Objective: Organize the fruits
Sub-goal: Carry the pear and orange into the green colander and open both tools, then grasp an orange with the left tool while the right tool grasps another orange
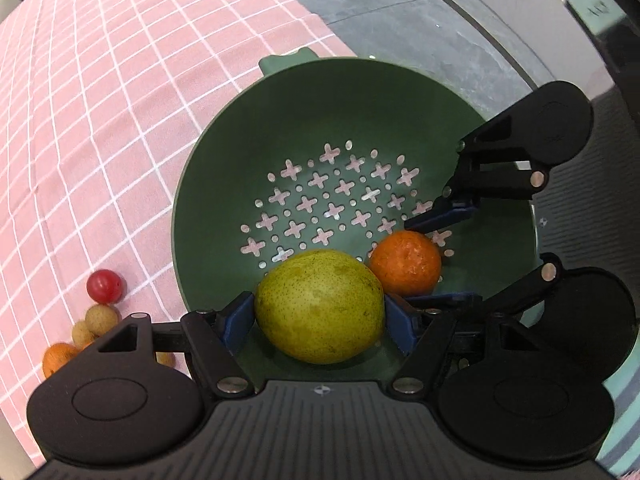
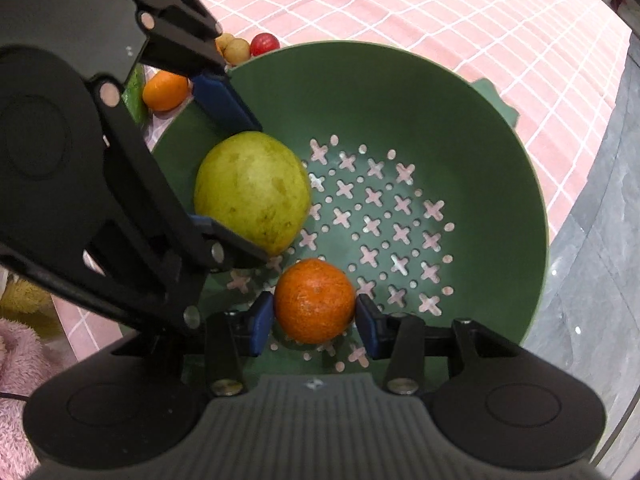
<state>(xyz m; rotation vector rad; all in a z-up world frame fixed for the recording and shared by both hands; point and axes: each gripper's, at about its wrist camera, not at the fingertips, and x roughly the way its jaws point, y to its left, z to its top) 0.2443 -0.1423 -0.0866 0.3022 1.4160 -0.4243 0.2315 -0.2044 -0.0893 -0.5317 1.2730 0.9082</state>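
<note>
A green colander [image 1: 240,152] [image 2: 480,120] sits on the pink checked cloth. My left gripper [image 1: 320,316] is shut on a yellow-green pear [image 1: 320,312] [image 2: 252,190], held inside the colander near its bottom. My right gripper [image 2: 315,320] has its blue pads against both sides of an orange mandarin [image 2: 315,300] [image 1: 405,262] inside the colander, beside the pear. The right gripper also shows in the left wrist view [image 1: 436,256], and the left gripper in the right wrist view [image 2: 224,168].
On the cloth left of the colander lie a red cherry tomato [image 1: 105,286] [image 2: 265,43], tan longans [image 1: 102,317] [image 2: 237,49] and another mandarin [image 1: 58,357] [image 2: 165,90]. The grey table edge [image 1: 400,12] runs behind the colander. Pink and yellow fluffy cloths [image 2: 16,344] lie at lower left.
</note>
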